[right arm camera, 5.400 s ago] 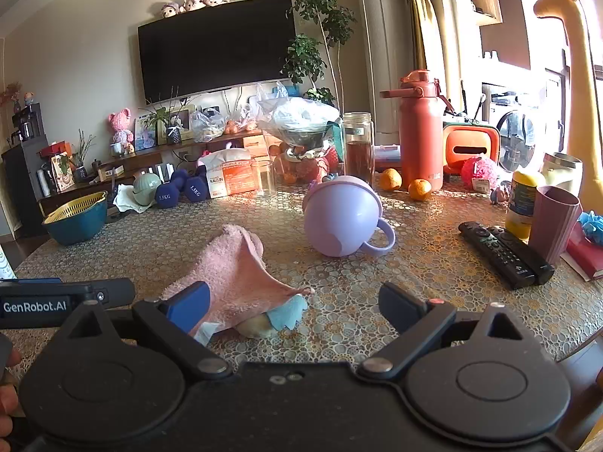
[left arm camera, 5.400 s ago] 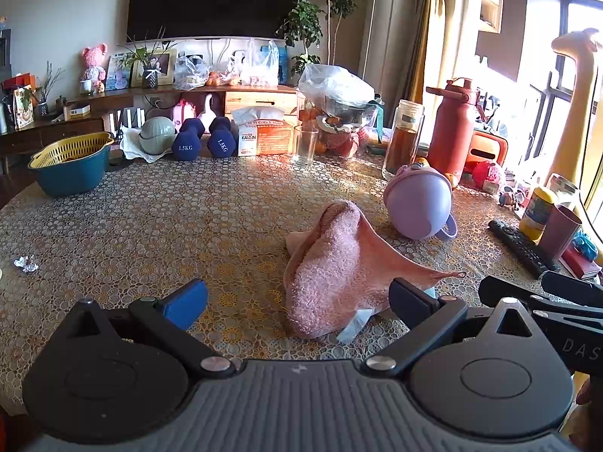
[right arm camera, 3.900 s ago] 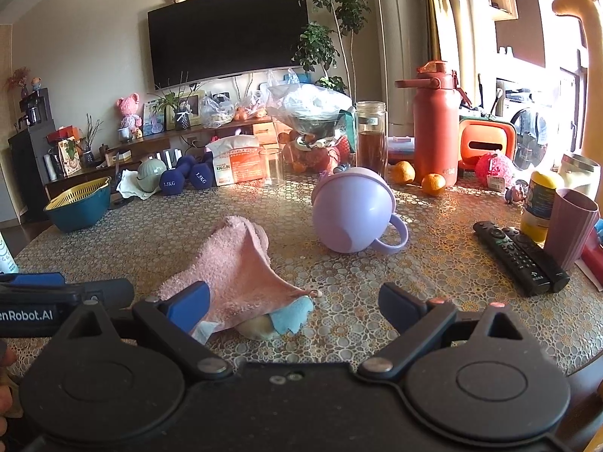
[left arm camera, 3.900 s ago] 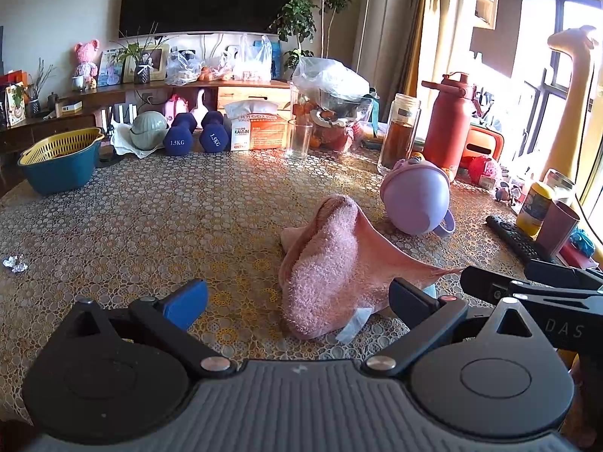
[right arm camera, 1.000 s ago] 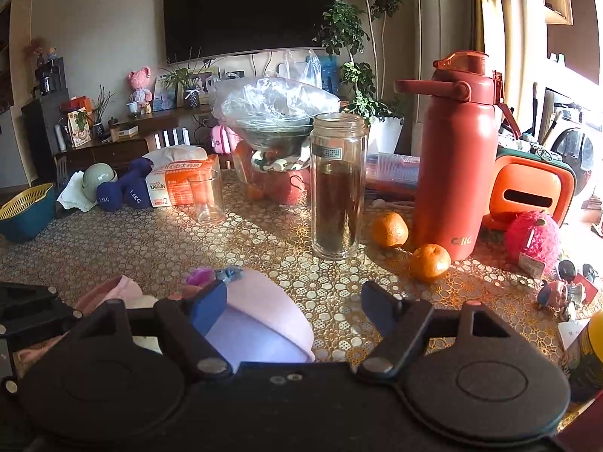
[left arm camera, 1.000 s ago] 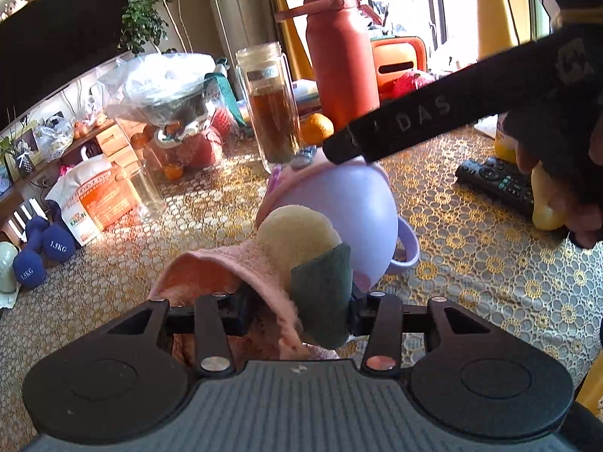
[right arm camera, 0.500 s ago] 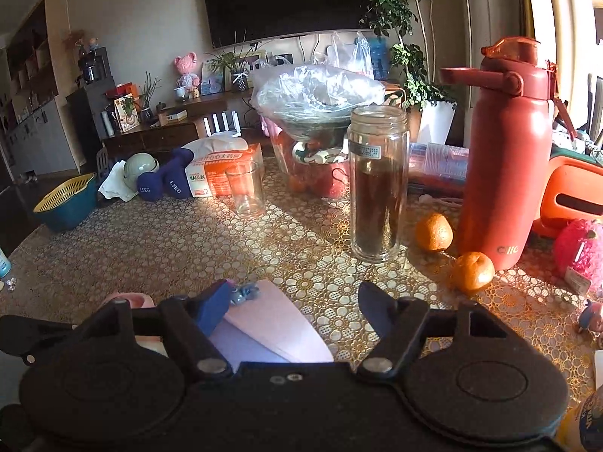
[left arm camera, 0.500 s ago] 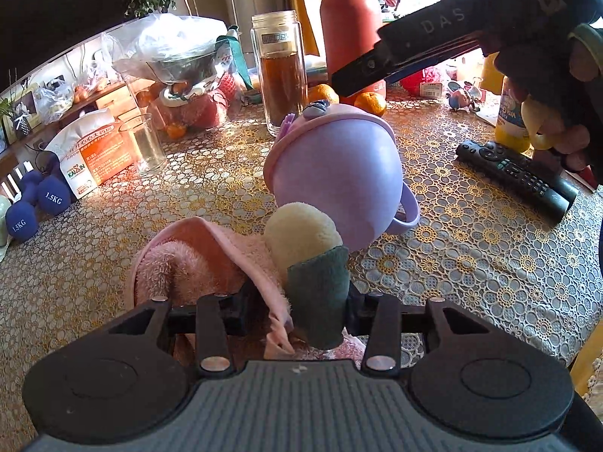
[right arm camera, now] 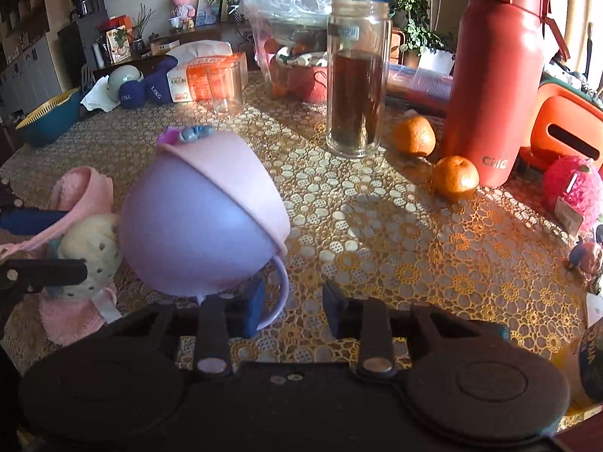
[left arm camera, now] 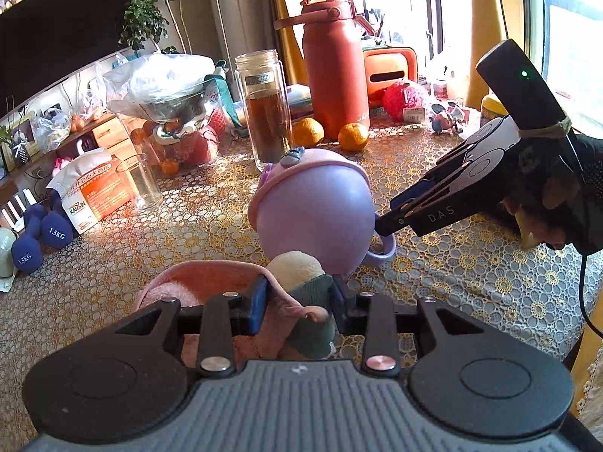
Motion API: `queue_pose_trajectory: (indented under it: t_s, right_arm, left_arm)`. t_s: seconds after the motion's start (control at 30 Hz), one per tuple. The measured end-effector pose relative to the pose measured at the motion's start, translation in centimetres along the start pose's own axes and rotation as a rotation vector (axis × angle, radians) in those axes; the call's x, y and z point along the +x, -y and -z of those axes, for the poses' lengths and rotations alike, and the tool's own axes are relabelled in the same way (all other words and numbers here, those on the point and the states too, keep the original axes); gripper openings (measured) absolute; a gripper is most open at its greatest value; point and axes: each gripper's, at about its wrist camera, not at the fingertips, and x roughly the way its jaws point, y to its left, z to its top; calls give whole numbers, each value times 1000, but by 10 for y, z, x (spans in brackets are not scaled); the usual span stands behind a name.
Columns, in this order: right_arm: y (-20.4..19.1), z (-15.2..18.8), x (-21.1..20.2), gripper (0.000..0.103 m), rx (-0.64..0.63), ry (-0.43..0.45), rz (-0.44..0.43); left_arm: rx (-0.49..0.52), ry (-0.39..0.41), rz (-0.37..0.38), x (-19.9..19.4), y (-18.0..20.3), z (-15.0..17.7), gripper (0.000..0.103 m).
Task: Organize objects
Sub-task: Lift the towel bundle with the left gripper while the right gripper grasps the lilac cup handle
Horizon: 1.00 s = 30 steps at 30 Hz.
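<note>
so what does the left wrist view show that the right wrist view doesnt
Only the left wrist view: the right gripper from outside, jaws closing at the cup handle, and the hand holding it.

Only the right wrist view: the blue and yellow basket and the pink bear on the shelf.

Both: the purple cup, pink towel, tea jar, red bottle, two oranges.

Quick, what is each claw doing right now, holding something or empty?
Left claw: closing on the pink fluffy towel and cream-and-green soft toy.
Right claw: closing around the lilac plastic cup's handle, not yet gripping.
</note>
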Motion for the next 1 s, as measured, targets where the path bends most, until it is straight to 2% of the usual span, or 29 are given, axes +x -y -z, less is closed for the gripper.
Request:
queue_pose_trajectory:
  t_s: [0.1, 0.17, 0.23, 0.47, 0.57, 0.73, 0.83, 0.9, 1.0]
  right_arm:
    - [0, 4, 9, 27, 15, -9, -18]
    - [0, 5, 11, 17, 25, -7, -29]
    - [0, 7, 11, 10, 49, -6, -45]
    - [-11, 15, 2, 10, 129, 4, -13]
    - [-16, 20, -4, 11, 179, 26, -7]
    - [-17, 26, -7, 11, 274, 50, 1]
    - [-20, 29, -8, 11, 290, 55, 6]
    - [-21, 29, -9, 10, 302, 58, 5]
    - [-25, 30, -13, 9, 328, 63, 7]
  left_arm:
    - [26, -8, -11, 2, 1, 9, 35]
    - [36, -19, -19, 5, 2, 13, 36]
    - [37, -25, -23, 8, 2, 15, 37]
    - [17, -24, -39, 15, 0, 18, 37]
    - [-42, -15, -16, 14, -9, 17, 30]
    - [-132, 20, 21, -1, -22, 14, 27]
    - [-136, 82, 25, -17, -21, 2, 27]
    - [-137, 113, 62, -24, -18, -12, 27]
    - [-80, 126, 69, -23, -4, -24, 27]
